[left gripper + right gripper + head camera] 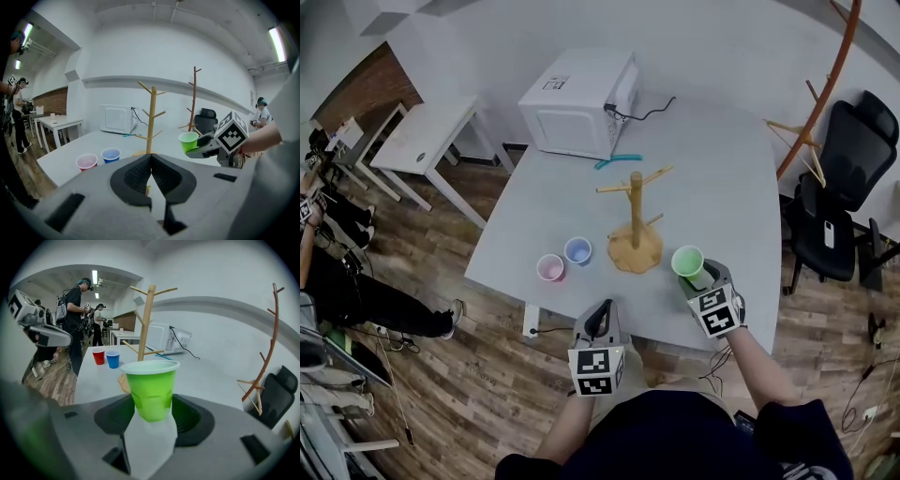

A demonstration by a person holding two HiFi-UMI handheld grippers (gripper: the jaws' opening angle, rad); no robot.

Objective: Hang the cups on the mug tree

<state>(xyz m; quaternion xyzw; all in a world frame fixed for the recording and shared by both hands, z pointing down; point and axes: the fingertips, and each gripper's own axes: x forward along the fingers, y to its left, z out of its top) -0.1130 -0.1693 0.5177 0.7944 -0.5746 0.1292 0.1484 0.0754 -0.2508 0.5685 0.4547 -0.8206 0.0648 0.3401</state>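
- My left gripper (602, 311) is the nearest thing, just off the near edge of the table (727, 178), with its marker cube facing up. Its jaws are pressed together with nothing between them.
- My right gripper (698, 278) is to its right, over the table's near right part. Its jaws pinch the green cup (687, 261) low on its wall, one pad on each side.
- The green cup stands upright in that grip, mouth up, to the near right of the mug tree (636, 223) and apart from it.
- The mug tree stands on its round wooden base near the middle of the table. None of its pegs carries a cup.
- The red cup (550, 268) and the blue cup (577, 250) stand on the table to the left of the tree's base, both mouth up. They are just beside each other, the red one nearer and further left.
- At the table's far left corner stands a white microwave (577, 103). A thin teal object (617, 161) lies just in front of it.
- Off the table to the right are a black office chair (844, 187) and a wooden coat stand (825, 89). A small white side table (427, 136) stands at the far left.
- In my right gripper view, people (75, 310) stand on the wooden floor far to the left.
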